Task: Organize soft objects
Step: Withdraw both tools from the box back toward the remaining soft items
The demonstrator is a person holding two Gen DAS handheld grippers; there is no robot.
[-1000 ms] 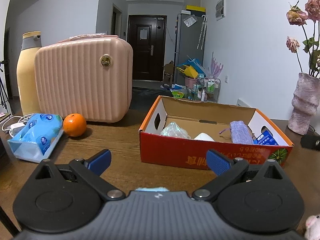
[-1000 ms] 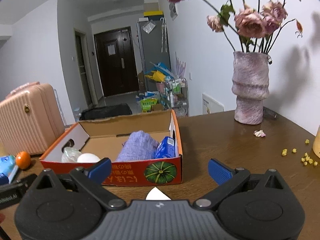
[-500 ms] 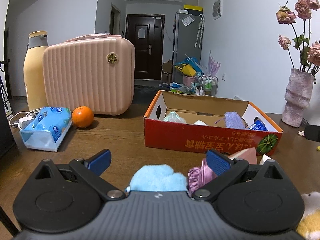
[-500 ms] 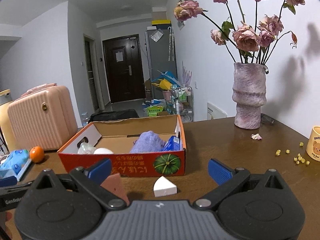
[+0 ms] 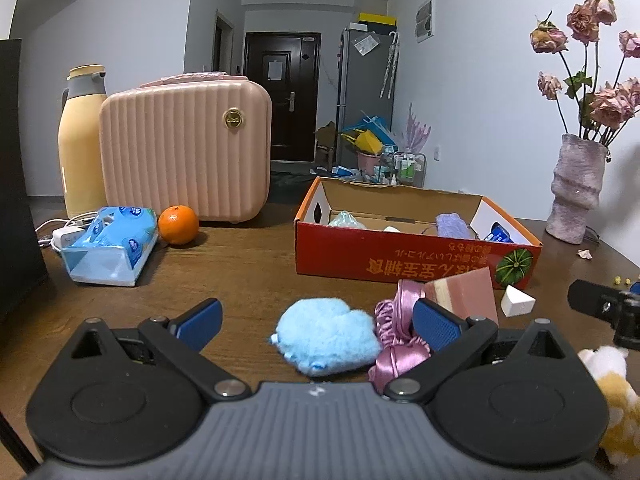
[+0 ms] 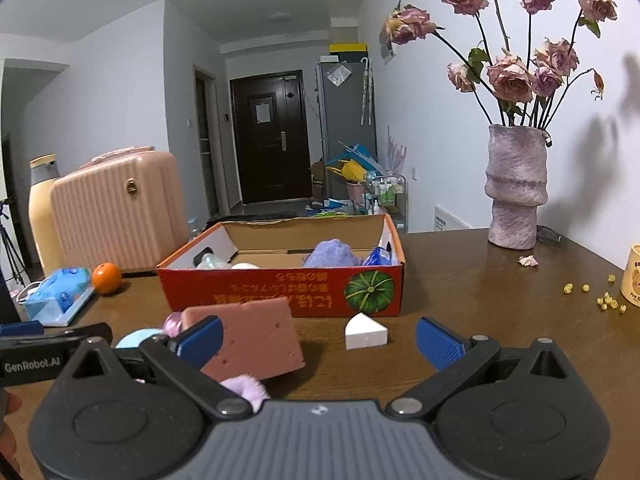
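A red cardboard box [image 5: 416, 264] [image 6: 280, 292] stands on the brown table and holds a purple cloth [image 6: 332, 254] and other items. In front of it lie a fluffy blue soft toy [image 5: 326, 336], a pink satin scrunchie [image 5: 400, 332], a pink sponge block [image 6: 256, 336] [image 5: 464, 292] and a white wedge sponge [image 6: 366, 330] [image 5: 516, 302]. My left gripper [image 5: 316, 320] is open and empty, with the blue toy between its fingers. My right gripper [image 6: 318, 336] is open and empty, just behind the pink sponge and the white wedge.
A pink case [image 5: 184, 148], a yellow flask [image 5: 80, 140], an orange [image 5: 178, 225] and a blue tissue pack [image 5: 110, 246] stand at the left. A vase of dried roses [image 6: 516, 192] stands at the right, with a mug [image 6: 632, 276] and yellow crumbs nearby. A plush toy [image 5: 612, 392] lies at the near right.
Both grippers have pulled back from the box toward the table's near side. The blue toy, scrunchie, pink sponge and white wedge have come into view. Both stay open.
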